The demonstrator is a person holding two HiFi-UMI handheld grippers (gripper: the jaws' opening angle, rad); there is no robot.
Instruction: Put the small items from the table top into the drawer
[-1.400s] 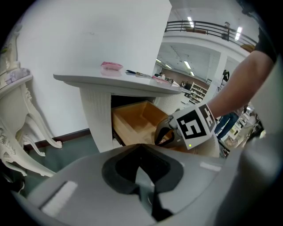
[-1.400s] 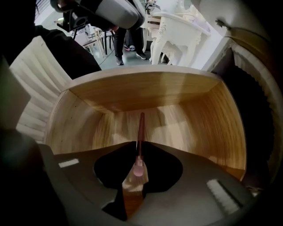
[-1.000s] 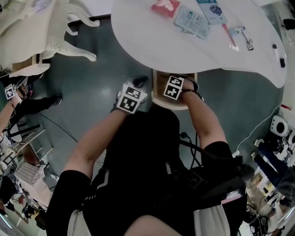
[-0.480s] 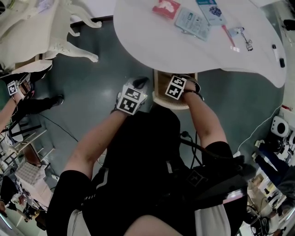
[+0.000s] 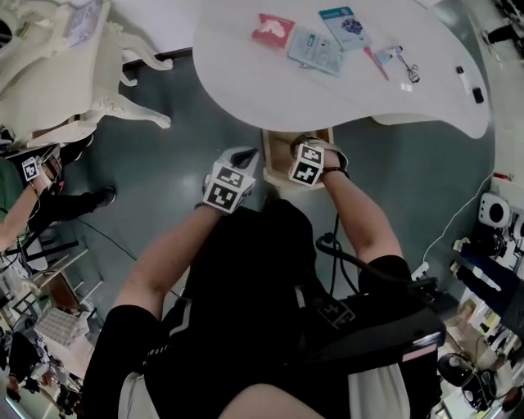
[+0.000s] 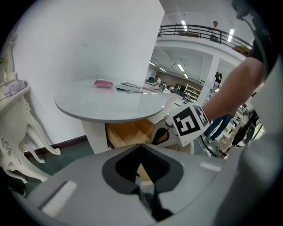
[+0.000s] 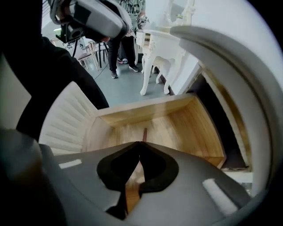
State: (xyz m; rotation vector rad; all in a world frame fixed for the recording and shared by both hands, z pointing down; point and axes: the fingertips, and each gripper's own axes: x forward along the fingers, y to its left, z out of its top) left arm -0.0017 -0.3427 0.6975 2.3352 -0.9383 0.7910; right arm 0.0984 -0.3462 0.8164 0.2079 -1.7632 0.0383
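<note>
Left gripper [image 6: 141, 145]: jaws are being held clenched on nothing, low beside the drawer.
Right gripper [image 7: 140, 142]: jaws are being pressed together over the drawer [image 7: 177, 123] floor. A thin reddish stick [image 7: 144, 133] is lying just past the tips, seemingly not gripped.
Drawer: is being shown pulled open under the table [image 5: 246, 90], otherwise bare.
Table top: red packet [image 5: 273, 29], pale packet [image 5: 314, 49], blue card [image 5: 346, 22], red pen [image 5: 377, 61], clip [image 5: 407, 69] and black marker [image 5: 475, 94] are being shown lying there.
Progress: judged barely begun; nearly every item is waiting to be moved.
</note>
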